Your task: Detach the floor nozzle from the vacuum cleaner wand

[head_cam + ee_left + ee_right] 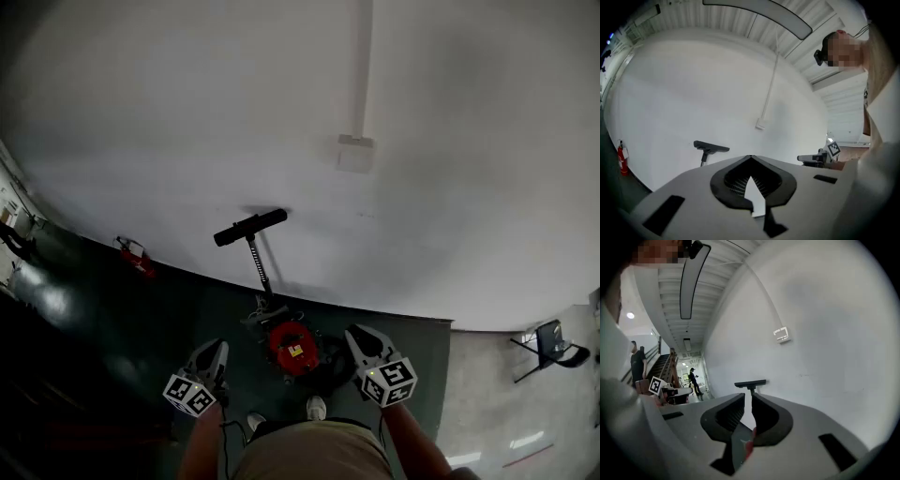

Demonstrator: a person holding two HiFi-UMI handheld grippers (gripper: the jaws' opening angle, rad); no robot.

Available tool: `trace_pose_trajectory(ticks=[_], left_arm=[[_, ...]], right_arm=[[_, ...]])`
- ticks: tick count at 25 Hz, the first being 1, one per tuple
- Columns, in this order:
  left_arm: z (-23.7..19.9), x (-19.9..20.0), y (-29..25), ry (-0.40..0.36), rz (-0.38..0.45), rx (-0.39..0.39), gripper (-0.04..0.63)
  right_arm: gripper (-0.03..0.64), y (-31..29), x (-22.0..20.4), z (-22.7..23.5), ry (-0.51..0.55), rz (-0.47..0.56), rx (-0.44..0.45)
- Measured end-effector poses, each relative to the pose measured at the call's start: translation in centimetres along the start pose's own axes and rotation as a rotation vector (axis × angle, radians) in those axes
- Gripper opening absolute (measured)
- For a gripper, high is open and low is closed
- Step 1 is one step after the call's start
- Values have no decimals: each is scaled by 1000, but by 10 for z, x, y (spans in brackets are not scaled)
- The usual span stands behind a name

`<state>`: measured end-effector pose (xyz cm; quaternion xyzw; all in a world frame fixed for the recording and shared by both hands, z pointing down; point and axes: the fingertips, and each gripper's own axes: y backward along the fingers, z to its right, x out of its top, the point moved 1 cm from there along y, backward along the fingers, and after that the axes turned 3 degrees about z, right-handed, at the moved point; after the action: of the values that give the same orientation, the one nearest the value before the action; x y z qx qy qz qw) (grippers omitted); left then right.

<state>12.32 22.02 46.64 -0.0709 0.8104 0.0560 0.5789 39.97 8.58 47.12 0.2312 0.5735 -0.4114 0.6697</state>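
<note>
The vacuum cleaner's red body (pixel 292 347) stands on the dark floor just ahead of my feet. Its thin wand (pixel 259 265) rises toward the white wall, with the black floor nozzle (pixel 249 228) at its far end, lying against the wall. The left gripper view shows the nozzle (pixel 711 147) far ahead, and so does the right gripper view (pixel 750 383). My left gripper (pixel 210 354) (pixel 750 158) hangs left of the red body, shut and empty. My right gripper (pixel 362 341) (pixel 748 397) hangs right of it, its jaws a narrow gap apart with nothing between them.
A red fire extinguisher (pixel 137 259) (pixel 620 158) stands by the wall at the left. A small box with a conduit (pixel 355 153) is fixed on the wall above the nozzle. A black chair (pixel 553 343) stands at the far right. People (pixel 692 379) stand in a corridor by stairs.
</note>
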Motion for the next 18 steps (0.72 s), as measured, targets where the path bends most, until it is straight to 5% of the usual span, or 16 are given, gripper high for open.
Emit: trace_pose_trajectory(ticks=[13,18], left_arm=[[22,-5,-7,-16,-22,-144,3],[16,-6,4,62,-31,-191,3]], right_arm=[[55,-5,-5,-4,-37,-2,-9],[58,-8,-5,-17,-136,28,34]])
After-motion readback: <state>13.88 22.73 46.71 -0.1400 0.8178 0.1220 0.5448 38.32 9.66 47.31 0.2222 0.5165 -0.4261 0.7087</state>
